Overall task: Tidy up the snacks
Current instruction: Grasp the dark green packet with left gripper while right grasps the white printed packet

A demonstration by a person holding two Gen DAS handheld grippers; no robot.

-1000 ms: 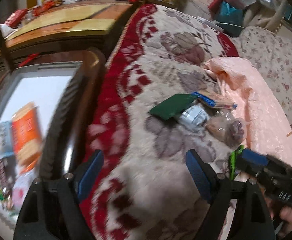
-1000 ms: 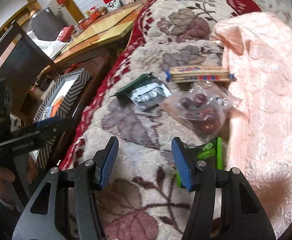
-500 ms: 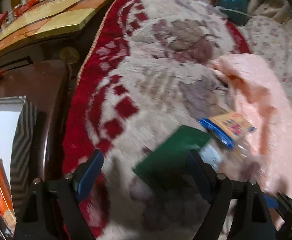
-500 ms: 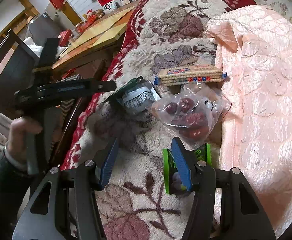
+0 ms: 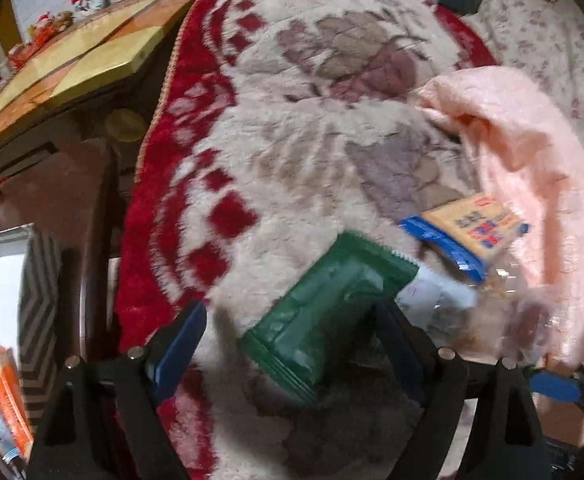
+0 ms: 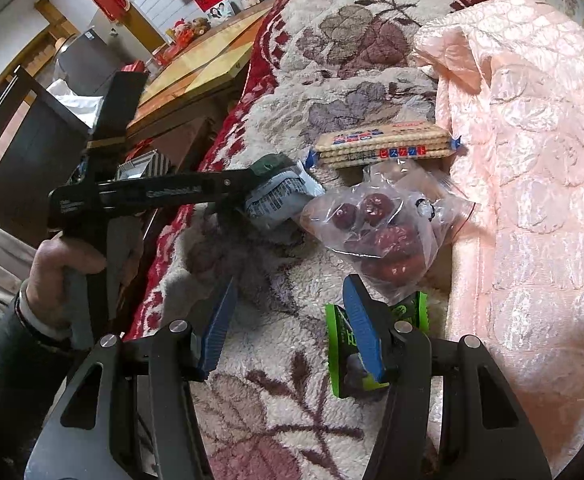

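left fingers over the green packet, risk of a snag

we hold the left gripper with its fingers spread wide, pinching nothing. the green packet lies on the plush blanket between them, nearer the finger at 3 o'clock. the grey-labelled packet lies partly under it, the biscuit pack sits at 1 o'clock and the bag of red dates at 3 o'clock.

our right gripper hovers with fingers half spread and empty; the bright green wrapper lies behind its 3 o'clock finger.

we judge the risks so: closing off-centre could pinch only an edge and let the packet slip, or catch blanket pile or the packet beneath, dragging the heap.
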